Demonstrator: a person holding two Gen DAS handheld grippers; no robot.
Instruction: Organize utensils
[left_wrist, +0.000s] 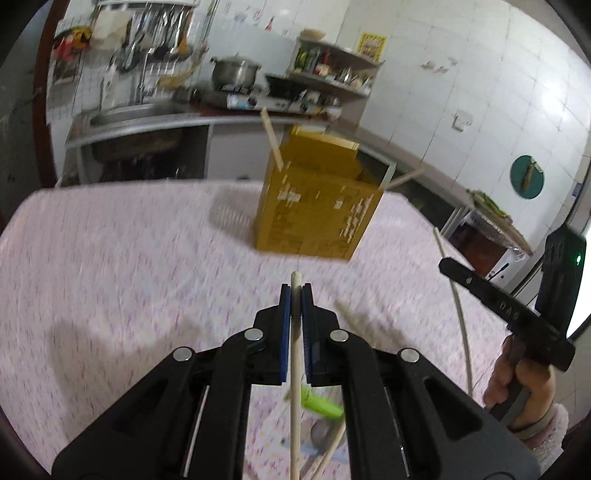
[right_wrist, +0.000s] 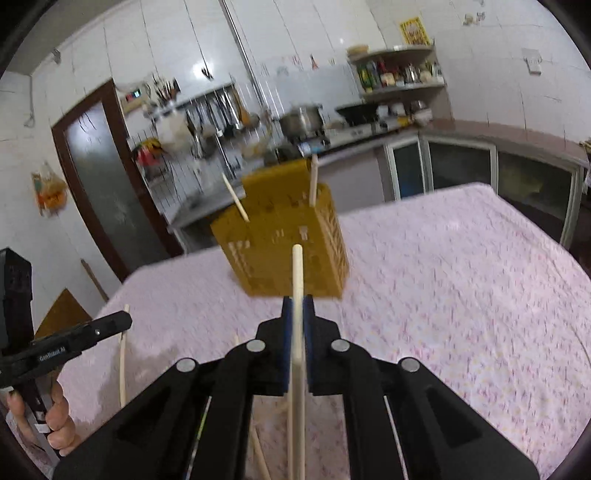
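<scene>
Left gripper clenched on chopstick — stick runs lengthwise between pads. Right gripper likewise clamps own chopstick, tip poking past fingers. Yellow holder stands near table's far edge, two sticks already inside, leaning.

Left claw and right claw both point slightly downward, blue pads clamped tight, each gripped by a hand.

Left tool grips a chopstick (yellow box ahead)
</scene>
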